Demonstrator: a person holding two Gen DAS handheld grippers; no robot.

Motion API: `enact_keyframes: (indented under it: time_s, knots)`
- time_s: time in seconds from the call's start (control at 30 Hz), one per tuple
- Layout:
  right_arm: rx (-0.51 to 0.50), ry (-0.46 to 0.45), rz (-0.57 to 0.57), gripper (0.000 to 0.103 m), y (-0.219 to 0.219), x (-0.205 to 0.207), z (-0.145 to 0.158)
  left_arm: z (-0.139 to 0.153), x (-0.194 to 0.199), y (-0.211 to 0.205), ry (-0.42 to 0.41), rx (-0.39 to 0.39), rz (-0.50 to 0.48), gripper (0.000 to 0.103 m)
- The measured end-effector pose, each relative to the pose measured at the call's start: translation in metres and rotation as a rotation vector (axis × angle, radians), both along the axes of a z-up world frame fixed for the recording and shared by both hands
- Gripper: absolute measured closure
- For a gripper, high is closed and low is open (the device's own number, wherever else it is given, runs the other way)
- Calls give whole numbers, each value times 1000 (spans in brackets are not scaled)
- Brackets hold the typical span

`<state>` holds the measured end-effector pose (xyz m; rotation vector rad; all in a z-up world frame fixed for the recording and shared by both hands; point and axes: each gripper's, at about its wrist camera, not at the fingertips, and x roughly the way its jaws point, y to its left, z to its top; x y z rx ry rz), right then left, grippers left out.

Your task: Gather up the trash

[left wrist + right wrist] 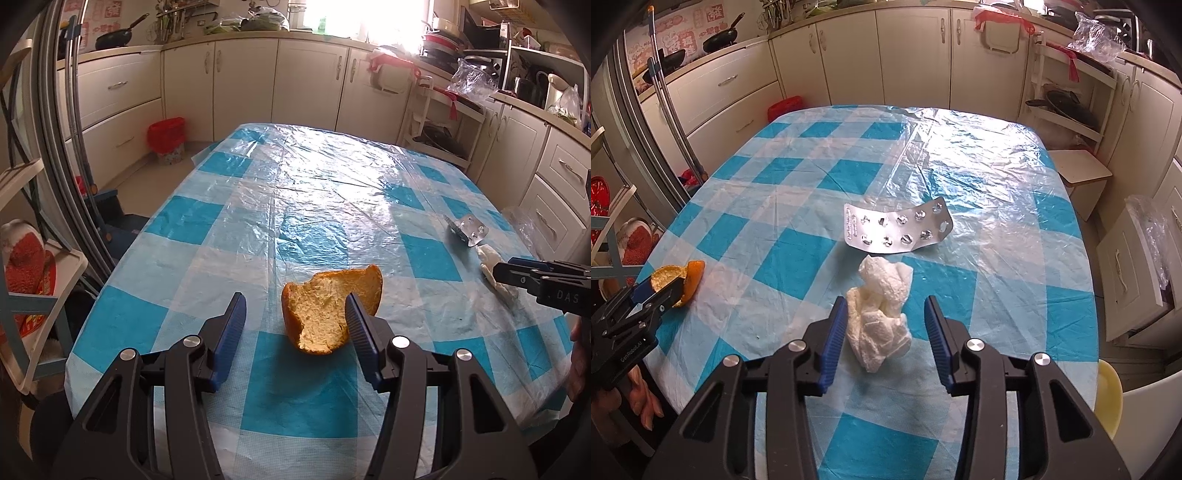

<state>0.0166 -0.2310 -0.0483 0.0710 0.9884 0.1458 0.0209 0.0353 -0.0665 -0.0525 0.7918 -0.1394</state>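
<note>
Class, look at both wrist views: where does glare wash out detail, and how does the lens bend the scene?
Left wrist view: the window is blown out white, and glare streaks the plastic table cover. Right wrist view: glare sits on the cover's far right part. Both views: fisheye curves the cabinets and darkens the corners.

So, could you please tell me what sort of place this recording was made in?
Most likely a home kitchen: cream cabinets run under a countertop, frying pans sit on it, and a dining table with a blue checked cloth under clear plastic stands in the middle.
</note>
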Motion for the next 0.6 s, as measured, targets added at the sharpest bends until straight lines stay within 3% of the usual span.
enact_keyframes:
  time_s: [0.6]
  knots:
    - [-2,-3,15,60,4,2,-1,-1,-1,2,-2,1,9,50]
